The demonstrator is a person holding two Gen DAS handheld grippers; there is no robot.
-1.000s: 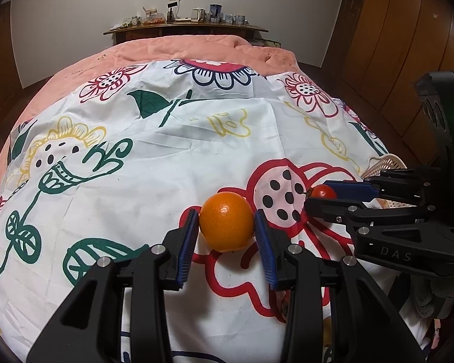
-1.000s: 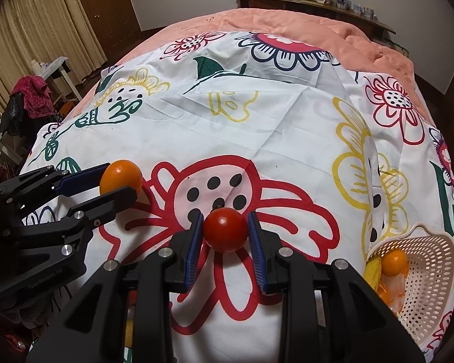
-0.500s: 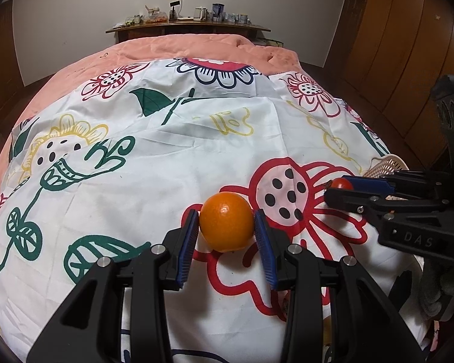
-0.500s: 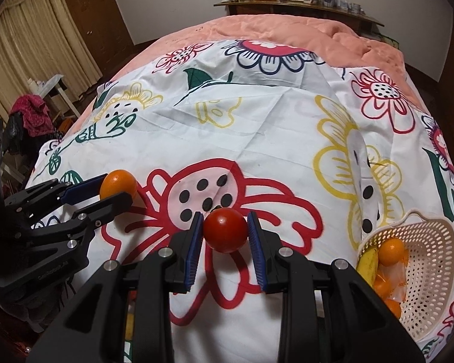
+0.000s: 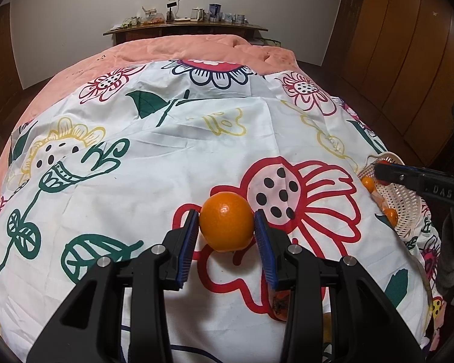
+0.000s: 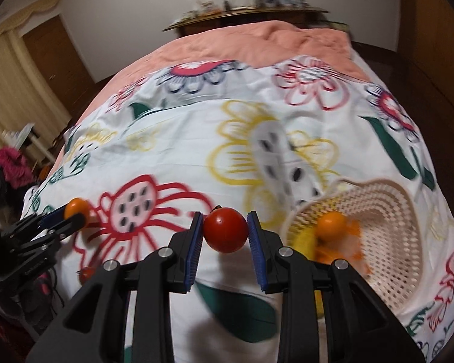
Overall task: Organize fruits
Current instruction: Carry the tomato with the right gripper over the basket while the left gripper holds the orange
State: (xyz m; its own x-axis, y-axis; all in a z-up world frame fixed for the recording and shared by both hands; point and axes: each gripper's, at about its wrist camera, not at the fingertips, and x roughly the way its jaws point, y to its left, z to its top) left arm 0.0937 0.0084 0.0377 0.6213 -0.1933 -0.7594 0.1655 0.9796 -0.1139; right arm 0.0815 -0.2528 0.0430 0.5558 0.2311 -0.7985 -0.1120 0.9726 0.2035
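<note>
My left gripper (image 5: 226,227) is shut on an orange (image 5: 226,225) and holds it just above the flowered bedsheet (image 5: 172,163). My right gripper (image 6: 225,230) is shut on a red tomato (image 6: 225,230), held above the sheet just left of the white basket (image 6: 387,217). The basket holds an orange (image 6: 331,222) and something yellow (image 6: 304,240). In the left wrist view the basket (image 5: 399,202) lies at the right bed edge, with the right gripper's fingers (image 5: 408,177) over it. In the right wrist view the left gripper with its orange (image 6: 75,207) is at the far left.
Another reddish fruit (image 5: 280,304) lies on the sheet near the front edge, partly hidden by my left finger. A wooden shelf (image 5: 184,27) with small items stands beyond the bed. Wooden wardrobe doors (image 5: 408,60) are to the right, curtains (image 6: 18,90) and clutter to the left.
My right gripper has carried the tomato to the right, from the red flower to beside the basket; its view is blurred by motion. My left gripper still holds the orange in place.
</note>
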